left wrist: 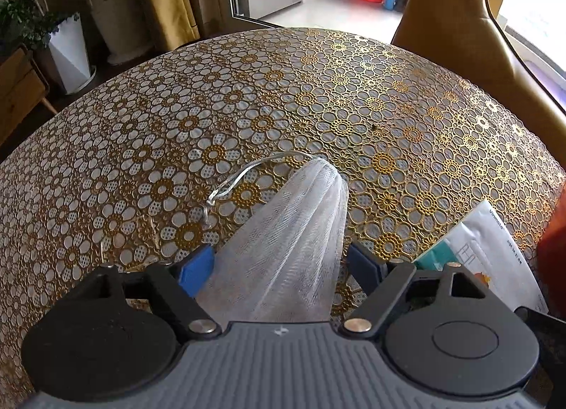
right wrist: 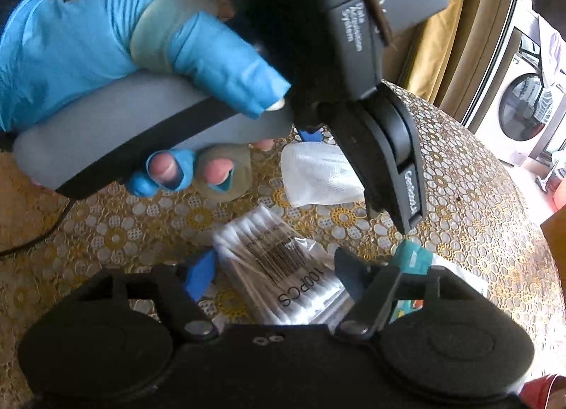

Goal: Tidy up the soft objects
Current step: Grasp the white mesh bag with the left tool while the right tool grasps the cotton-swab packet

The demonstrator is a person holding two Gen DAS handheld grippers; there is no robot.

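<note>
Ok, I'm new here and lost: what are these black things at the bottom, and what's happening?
A person holds a two-finger gripper in each hand; each picture comes from a camera on one, looking along its fingers. On the gold floral lace tablecloth, the left gripper straddles a white mesh drawstring bag. The right gripper straddles a clear pack of cotton swabs and sees the blue-gloved hand holding the left one. A white-and-teal packet lies nearby. Whether either squeezes is unclear.

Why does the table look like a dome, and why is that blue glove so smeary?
Left wrist view: the fisheye lens bulges the flat table, and window daylight whitens the far corner. Right wrist view: the gloved hand sits near the lens and looks smeared, while the cotton swab pack stays legible.
</note>
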